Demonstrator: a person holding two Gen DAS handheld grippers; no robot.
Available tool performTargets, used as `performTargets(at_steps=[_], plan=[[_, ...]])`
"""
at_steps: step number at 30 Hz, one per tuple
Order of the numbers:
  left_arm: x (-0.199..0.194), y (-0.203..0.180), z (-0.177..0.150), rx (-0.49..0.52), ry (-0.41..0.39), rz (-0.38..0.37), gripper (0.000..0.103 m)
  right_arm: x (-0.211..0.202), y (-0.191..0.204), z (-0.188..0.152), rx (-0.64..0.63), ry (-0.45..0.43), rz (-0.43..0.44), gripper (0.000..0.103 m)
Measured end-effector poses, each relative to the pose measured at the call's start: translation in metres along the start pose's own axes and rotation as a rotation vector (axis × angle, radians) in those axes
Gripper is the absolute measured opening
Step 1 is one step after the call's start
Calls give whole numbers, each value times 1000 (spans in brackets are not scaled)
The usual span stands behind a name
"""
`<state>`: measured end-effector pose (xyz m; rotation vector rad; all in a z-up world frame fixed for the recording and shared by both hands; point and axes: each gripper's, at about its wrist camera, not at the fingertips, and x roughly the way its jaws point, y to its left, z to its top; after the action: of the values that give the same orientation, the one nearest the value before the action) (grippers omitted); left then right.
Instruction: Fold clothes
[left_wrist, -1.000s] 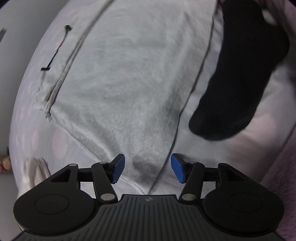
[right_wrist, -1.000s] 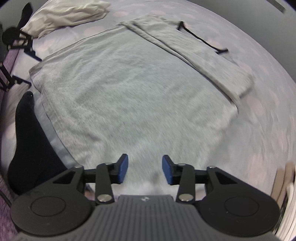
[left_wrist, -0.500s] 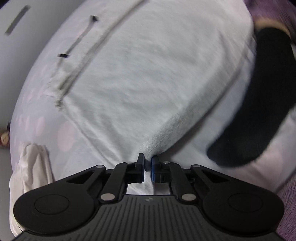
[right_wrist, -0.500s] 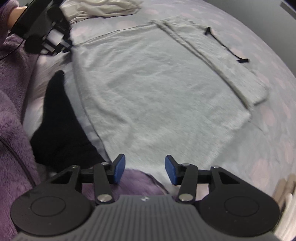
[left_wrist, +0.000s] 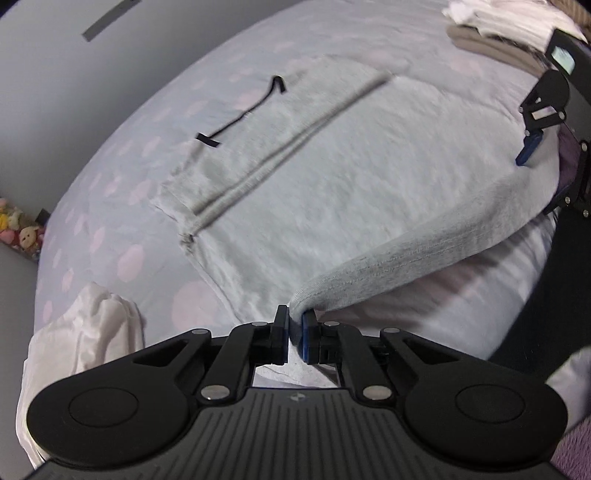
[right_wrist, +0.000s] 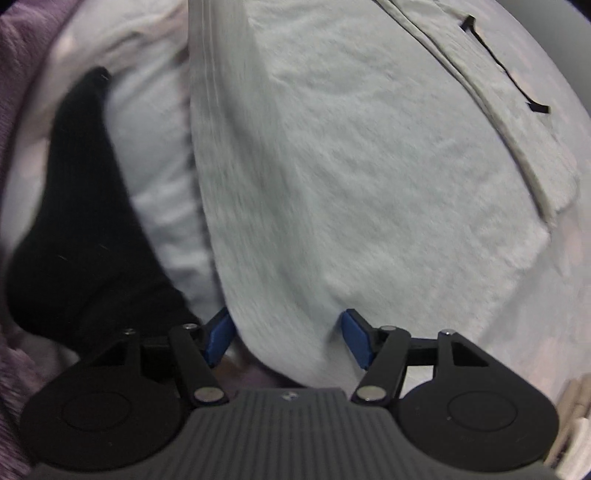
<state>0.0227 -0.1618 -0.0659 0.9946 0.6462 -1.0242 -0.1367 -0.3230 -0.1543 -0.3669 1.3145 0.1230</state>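
A light grey garment (left_wrist: 351, 177) lies spread on a bed with a pale dotted sheet (left_wrist: 122, 206); one side is folded over and a black drawstring (left_wrist: 240, 114) lies on it. My left gripper (left_wrist: 294, 332) is shut on the garment's near corner and holds it lifted off the sheet. My right gripper (right_wrist: 286, 338) is open, its blue pads (right_wrist: 354, 338) either side of the garment's (right_wrist: 351, 166) other near corner. It also shows in the left wrist view (left_wrist: 543, 122) at the far right edge.
A black sock (right_wrist: 85, 229) lies on the sheet left of the garment. A white cloth (left_wrist: 85, 332) lies at the near left. Folded pale clothes (left_wrist: 498, 33) sit at the far right. Purple fleece (right_wrist: 14, 74) shows at the left edge.
My left gripper shut on the garment's corner and has lifted it. My right gripper has moved forward onto the other corner, which now lies between its open pads.
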Motion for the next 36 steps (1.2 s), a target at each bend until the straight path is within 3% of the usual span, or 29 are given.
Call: performTargets(at_steps=[5,7,8,10,16,23,27,36], plan=[[0,10,1,-37,-3,14,5,-6,-17,-10,29,18,-87,45],[0,12,0,-48,-2,20,5,-10,-23,-16,29,25,-123,31],[0,13,-1,-52,-1,22,5,-13,-26,-20,35,18,-131,30],[-1,12,-2,-49,3,29,5,-22,-33,-27,61,-9,-133,12],[-15,5,-6,-31,-11,79,4,-76,-52,-45,164,-170,-230,4],[-59,12,2,-94,-149,195,4,-136,-58,-57,246,-390,-378,4],[-88,11,13,-80,-205,228,4,-156,-57,-52,242,-455,-437,4],[-143,-1,12,-22,-282,308,3,-215,-48,-68,268,-532,-481,4]])
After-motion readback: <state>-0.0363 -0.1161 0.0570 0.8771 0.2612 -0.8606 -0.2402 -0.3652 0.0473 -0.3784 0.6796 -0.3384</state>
